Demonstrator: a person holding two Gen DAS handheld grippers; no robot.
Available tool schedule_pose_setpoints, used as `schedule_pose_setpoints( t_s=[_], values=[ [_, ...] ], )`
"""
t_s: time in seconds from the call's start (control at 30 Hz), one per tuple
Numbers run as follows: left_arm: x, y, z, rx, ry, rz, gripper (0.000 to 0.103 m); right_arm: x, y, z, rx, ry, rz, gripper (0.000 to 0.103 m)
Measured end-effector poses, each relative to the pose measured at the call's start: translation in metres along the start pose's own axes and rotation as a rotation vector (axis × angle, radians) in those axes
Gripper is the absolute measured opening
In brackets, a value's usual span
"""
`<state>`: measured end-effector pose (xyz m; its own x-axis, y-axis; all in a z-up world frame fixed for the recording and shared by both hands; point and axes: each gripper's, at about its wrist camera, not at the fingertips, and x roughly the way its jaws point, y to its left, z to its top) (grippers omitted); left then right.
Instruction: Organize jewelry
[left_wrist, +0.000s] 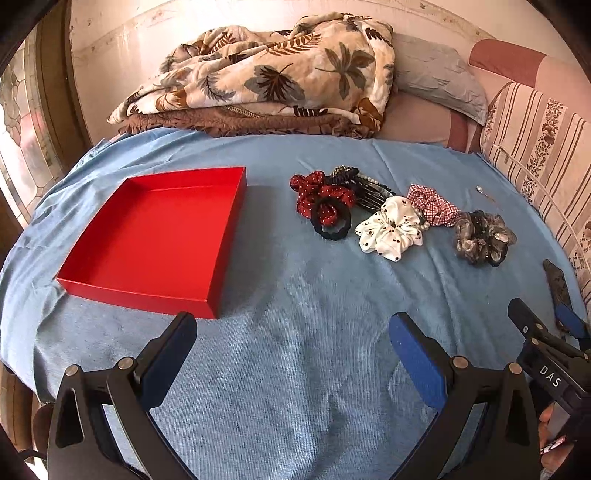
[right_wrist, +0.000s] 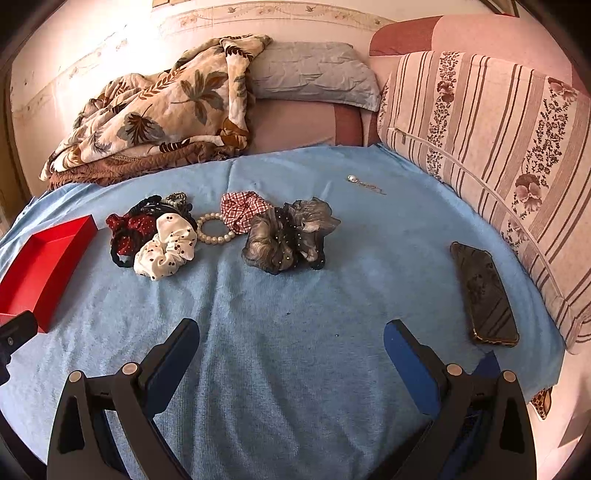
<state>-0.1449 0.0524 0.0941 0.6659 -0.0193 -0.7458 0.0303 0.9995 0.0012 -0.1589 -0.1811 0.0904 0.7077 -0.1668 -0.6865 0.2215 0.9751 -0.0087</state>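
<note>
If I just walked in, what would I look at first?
Probably the bright red box, lying empty on the blue cloth to the left. Next, the heap of scrunchies right of it, with the white cherry-print scrunchie in front and a pearl bracelet tucked among them. A dark phone lies alone at the far right by the striped cushion.

Two low forward wrist views, side by side, sharing the blue cloth (left_wrist: 295, 332).

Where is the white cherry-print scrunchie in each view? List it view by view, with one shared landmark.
Left wrist: white scrunchie right of centre, mid-height.
Right wrist: white scrunchie left of centre, mid-height.
Shared landmark: the red box, to the scrunchie's left in both.
</note>
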Motion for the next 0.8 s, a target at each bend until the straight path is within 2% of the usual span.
schedule_pose_setpoints(
  t_s=[0.63,0.8],
  values=[
    [0.007,-0.003,-0.001,0.011,0.016,-0.006,0.103,0.003,0.003,0.000,-0.012,0.006,0.003,0.102],
    [0.006,0.002,0.012,0.013,-0.002,-0.017,0.103,0.005,0.001,0.004,-0.015,0.002,0.005,0.102]
  ],
)
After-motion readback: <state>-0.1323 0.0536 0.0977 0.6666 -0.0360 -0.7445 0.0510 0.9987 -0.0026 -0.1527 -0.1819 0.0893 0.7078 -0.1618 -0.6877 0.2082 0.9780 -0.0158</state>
